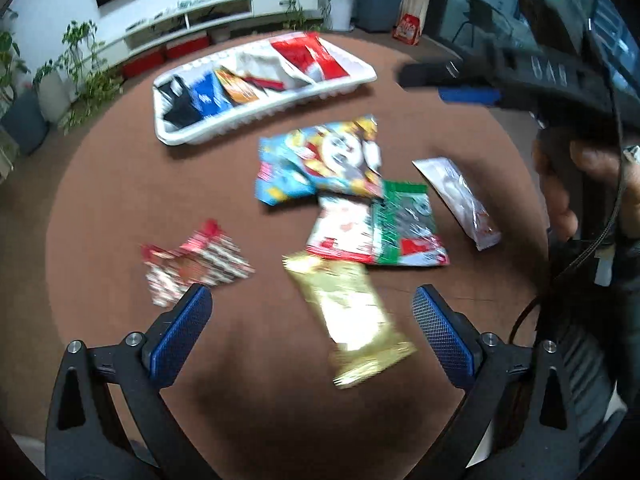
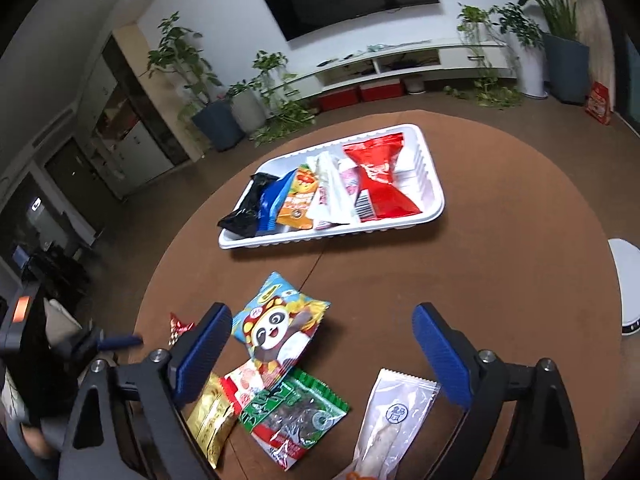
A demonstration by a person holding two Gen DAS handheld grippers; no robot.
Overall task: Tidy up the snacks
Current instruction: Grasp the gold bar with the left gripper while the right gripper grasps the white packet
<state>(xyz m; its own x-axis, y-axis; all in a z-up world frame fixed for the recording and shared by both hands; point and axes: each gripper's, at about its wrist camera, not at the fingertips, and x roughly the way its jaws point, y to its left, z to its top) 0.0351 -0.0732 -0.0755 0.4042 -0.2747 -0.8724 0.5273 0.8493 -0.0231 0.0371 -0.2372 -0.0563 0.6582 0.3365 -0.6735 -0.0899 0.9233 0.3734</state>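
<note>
Round brown table [image 2: 500,240] bears white tray [image 2: 434,210] of snack packets [image 2: 380,184]; both claws gape empty.

I count one white tray [image 2: 434,204] holding six snack packets [image 2: 380,184], and six more loose packets [image 1: 320,160] on the one round table [image 1: 120,200].
</note>
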